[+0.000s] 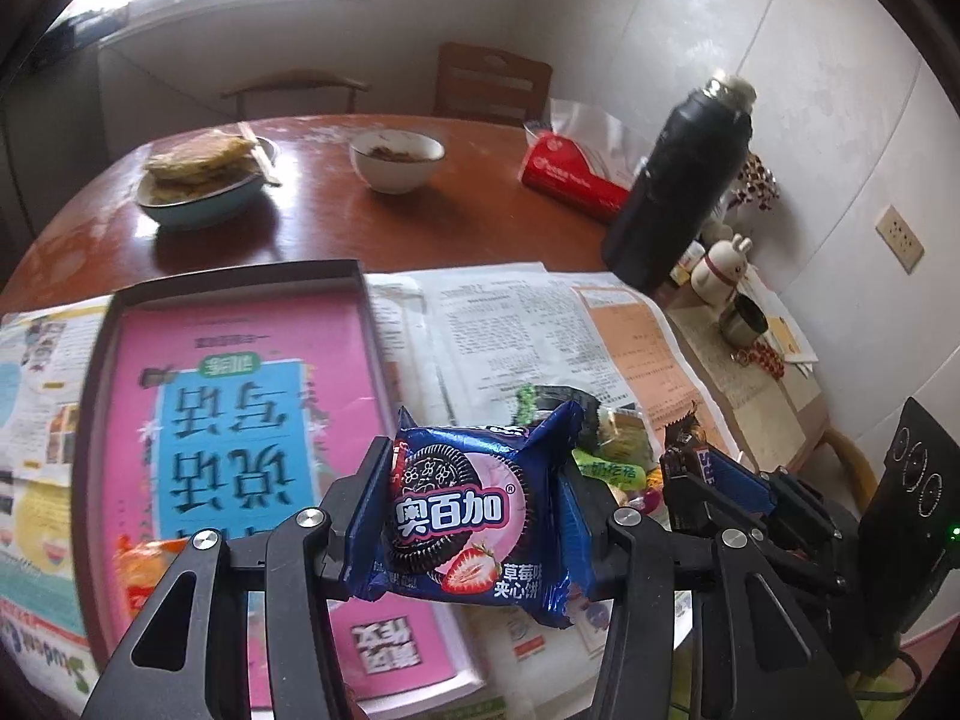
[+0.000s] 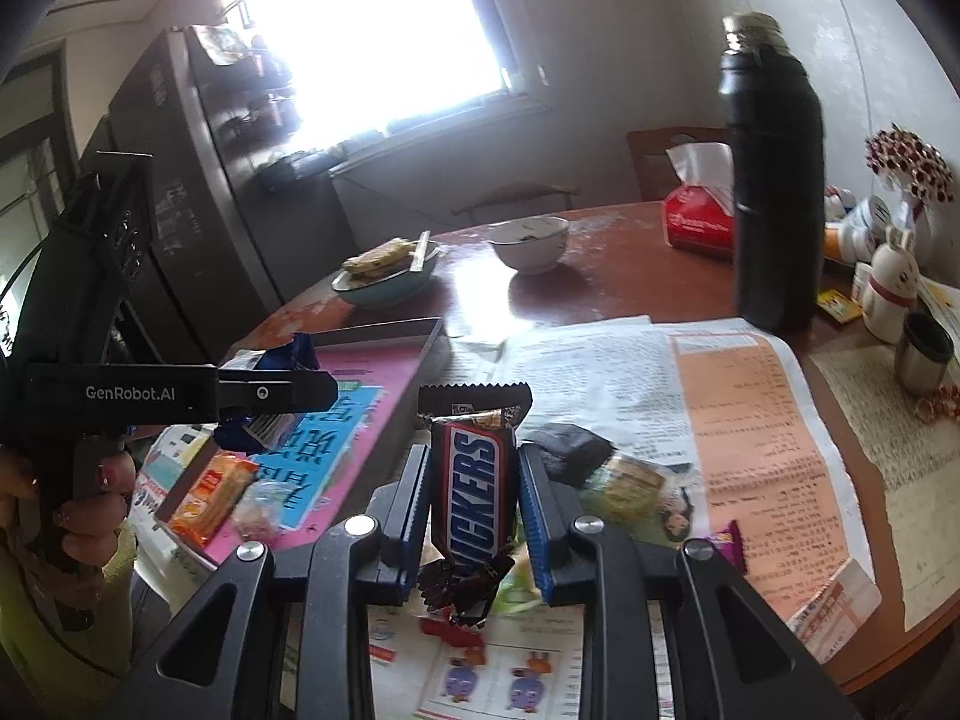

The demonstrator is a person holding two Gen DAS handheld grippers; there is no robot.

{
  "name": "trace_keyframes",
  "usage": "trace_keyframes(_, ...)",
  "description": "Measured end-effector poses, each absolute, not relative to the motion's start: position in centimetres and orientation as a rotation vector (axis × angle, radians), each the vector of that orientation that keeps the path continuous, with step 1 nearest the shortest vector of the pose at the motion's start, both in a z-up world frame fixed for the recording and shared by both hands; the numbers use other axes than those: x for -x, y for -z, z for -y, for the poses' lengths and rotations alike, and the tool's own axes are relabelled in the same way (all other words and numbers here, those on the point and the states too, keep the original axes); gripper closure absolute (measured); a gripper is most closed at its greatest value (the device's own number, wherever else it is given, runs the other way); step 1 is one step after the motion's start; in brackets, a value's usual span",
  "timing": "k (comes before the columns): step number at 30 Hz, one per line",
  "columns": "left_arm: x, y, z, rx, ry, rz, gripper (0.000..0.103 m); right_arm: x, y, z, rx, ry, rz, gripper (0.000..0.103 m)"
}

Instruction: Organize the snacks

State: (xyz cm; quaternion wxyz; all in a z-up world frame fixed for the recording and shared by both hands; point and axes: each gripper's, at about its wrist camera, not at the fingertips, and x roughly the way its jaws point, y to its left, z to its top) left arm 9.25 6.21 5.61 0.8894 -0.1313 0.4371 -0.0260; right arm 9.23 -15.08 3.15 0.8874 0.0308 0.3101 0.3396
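The counter (image 1: 372, 228) carried a shallow tray (image 1: 234, 282). My left gripper (image 1: 474, 516) clamped a blue cookie packet (image 1: 474, 516), raised above the tray's right edge. My right gripper (image 2: 474, 498) clamped a Snickers bar (image 2: 474, 492) above newspapers (image 2: 600, 372).

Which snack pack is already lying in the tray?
The orange snack pack, at the tray's near corner on the pink liner. The Oreo pack and Snickers bar are each held in a gripper.
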Motion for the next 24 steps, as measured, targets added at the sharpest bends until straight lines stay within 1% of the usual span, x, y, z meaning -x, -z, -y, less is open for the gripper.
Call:
trace_keyframes(11,-4.4,-6.9,-11.7,0.311,-0.059,-0.86,0.052,-6.9,-4.8,9.5,-0.012,-0.849,-0.625,0.074)
trace_keyframes(24,-0.5,-6.0,-16.1,0.353,-0.133,-0.855,0.052,-5.1,-5.3,3.0,0.069,-0.953,-0.641,0.074)
